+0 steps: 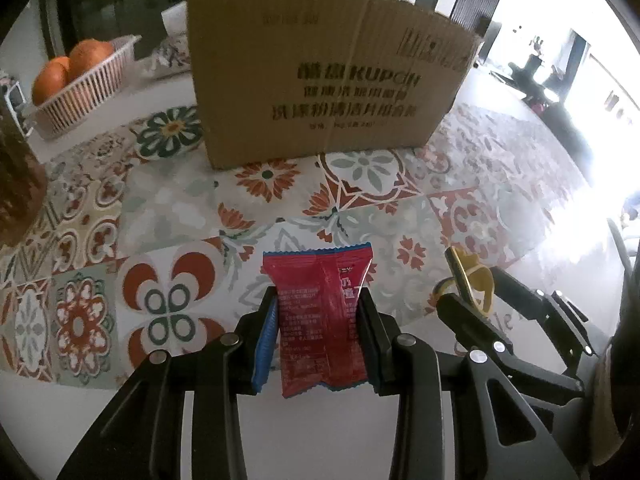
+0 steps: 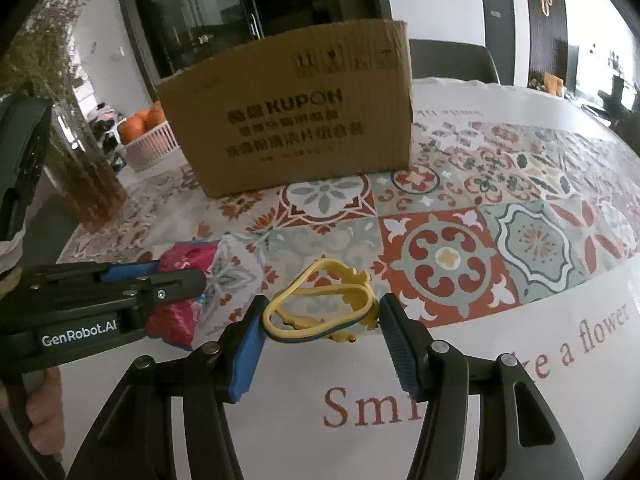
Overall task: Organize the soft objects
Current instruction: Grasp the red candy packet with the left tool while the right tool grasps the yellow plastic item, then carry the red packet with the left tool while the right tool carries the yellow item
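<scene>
My left gripper (image 1: 318, 320) is shut on a red snack packet (image 1: 320, 320) with blue serrated ends, held just above the patterned tablecloth. The packet also shows in the right wrist view (image 2: 188, 258), pinched in the left gripper (image 2: 176, 280). My right gripper (image 2: 320, 316) has its jaws around a soft yellow loop-shaped object (image 2: 320, 308); both pads touch its ends. The yellow object also shows in the left wrist view (image 1: 470, 276), inside the right gripper (image 1: 468, 292). An open cardboard box (image 1: 320, 72) stands behind, also in the right wrist view (image 2: 292, 120).
A white basket of oranges (image 1: 80, 84) stands far left, also in the right wrist view (image 2: 148, 136). A glass vase with dried stems (image 2: 80, 168) stands left of the box. The tiled tablecloth (image 2: 520, 220) spreads to the right, with a chair behind.
</scene>
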A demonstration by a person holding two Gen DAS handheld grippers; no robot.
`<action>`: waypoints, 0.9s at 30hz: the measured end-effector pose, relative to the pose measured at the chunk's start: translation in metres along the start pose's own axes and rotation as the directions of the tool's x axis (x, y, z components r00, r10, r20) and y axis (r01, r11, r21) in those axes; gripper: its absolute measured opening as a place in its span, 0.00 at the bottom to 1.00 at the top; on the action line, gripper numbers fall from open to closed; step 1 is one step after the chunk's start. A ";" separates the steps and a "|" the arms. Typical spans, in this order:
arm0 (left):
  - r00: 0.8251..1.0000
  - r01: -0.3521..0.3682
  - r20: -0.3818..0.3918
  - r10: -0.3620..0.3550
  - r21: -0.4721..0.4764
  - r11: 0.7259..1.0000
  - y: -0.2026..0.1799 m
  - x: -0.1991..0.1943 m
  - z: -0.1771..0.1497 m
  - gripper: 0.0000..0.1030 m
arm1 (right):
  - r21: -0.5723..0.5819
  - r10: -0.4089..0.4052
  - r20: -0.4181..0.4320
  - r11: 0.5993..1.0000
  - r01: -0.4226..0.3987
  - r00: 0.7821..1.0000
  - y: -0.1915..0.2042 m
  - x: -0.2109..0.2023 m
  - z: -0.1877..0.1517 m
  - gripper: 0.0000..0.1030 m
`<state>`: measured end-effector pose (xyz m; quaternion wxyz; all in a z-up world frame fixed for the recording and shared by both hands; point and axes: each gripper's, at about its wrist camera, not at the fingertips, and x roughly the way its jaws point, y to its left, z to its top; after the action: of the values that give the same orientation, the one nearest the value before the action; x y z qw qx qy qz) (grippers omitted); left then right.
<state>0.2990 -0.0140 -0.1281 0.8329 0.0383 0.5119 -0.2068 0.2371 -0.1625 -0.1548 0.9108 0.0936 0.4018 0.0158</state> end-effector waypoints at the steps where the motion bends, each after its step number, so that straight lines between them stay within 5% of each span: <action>1: 1.000 -0.004 0.009 0.004 -0.001 1.000 -0.001 -0.004 -0.001 0.36 | -0.006 0.002 0.008 1.000 -0.002 1.000 0.001 -0.004 0.001 0.56; 27: 0.972 -0.011 0.235 0.012 -0.004 1.000 -0.025 -0.090 0.001 0.36 | -0.070 0.040 0.184 0.997 -0.028 0.982 0.006 -0.080 0.043 0.56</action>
<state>0.2554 -0.0094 -0.0460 0.8888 0.0157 0.4099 -0.2045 0.2154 -0.1721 -0.0671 0.9464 0.0711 0.3130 0.0360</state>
